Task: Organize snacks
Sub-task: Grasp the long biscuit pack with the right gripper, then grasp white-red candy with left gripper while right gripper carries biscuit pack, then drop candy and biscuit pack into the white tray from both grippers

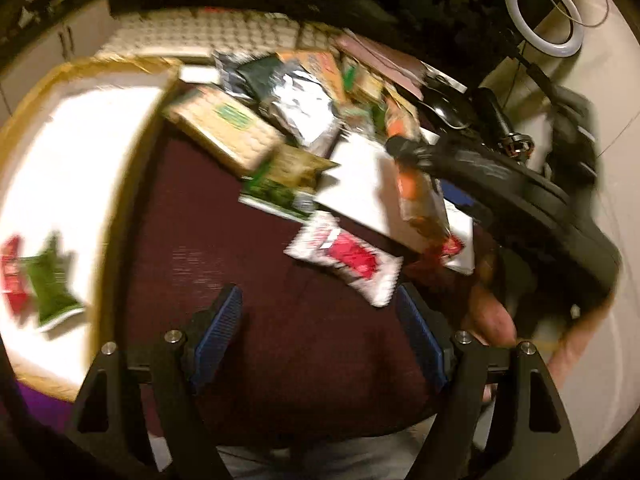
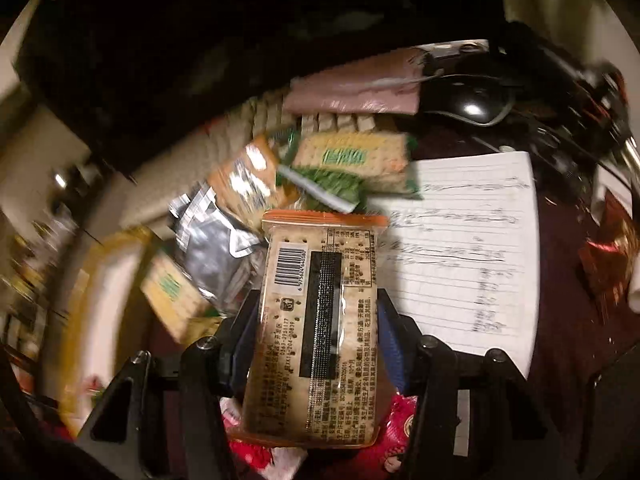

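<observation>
Hovering with fingers wide and empty, the left gripper (image 1: 320, 334) faces a red-and-white snack packet (image 1: 346, 262) on the dark counter (image 1: 224, 220), likely next; sorted packets lie in the tray (image 1: 80, 152) far left. The right gripper (image 2: 316, 332) clamps an orange-edged cracker pack (image 2: 320, 320) by its sides, lifted clear for carrying

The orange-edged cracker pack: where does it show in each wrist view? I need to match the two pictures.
Left wrist view: the cracker pack sits right of centre, held in the right gripper, over the white notebook.
Right wrist view: it fills the lower centre, clamped between the blue pads, barcode side facing the camera.
Shared landmark: the notebook, and the black mouse beyond it.
</observation>
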Demonstrator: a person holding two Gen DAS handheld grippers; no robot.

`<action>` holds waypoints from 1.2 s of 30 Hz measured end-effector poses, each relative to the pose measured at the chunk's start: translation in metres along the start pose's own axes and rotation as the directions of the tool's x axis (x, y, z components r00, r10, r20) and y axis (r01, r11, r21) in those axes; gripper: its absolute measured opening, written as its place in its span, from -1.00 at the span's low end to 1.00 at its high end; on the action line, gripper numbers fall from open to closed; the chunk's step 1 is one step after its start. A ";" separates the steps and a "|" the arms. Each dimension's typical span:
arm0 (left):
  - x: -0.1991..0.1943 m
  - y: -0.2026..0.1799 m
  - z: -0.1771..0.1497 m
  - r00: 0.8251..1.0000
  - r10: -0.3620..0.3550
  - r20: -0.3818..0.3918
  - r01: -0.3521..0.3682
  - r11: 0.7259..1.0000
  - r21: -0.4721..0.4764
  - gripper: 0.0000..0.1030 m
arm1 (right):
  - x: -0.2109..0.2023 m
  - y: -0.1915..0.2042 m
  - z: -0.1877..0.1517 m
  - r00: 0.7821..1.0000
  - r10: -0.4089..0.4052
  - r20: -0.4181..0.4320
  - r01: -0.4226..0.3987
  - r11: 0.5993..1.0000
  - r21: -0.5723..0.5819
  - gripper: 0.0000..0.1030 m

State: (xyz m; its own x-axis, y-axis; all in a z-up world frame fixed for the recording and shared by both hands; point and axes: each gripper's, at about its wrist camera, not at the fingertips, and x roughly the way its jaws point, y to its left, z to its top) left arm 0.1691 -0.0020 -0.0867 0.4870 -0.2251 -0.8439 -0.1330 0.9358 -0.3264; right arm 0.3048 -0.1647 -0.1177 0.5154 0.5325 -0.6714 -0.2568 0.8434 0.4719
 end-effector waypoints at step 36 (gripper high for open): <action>-0.118 0.170 0.034 0.929 0.236 0.287 -0.165 0.954 -0.250 -0.60 | -0.031 0.124 -0.045 0.939 0.339 -0.057 -0.340 0.887 -0.313 0.05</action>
State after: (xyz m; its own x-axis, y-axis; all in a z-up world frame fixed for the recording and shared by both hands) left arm 0.1185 0.1932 -0.0282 0.6682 0.0896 -0.7386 -0.4233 0.8622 -0.2783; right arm 0.2205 -0.0730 -0.0637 0.3502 0.7903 -0.5028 -0.6587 0.5894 0.4676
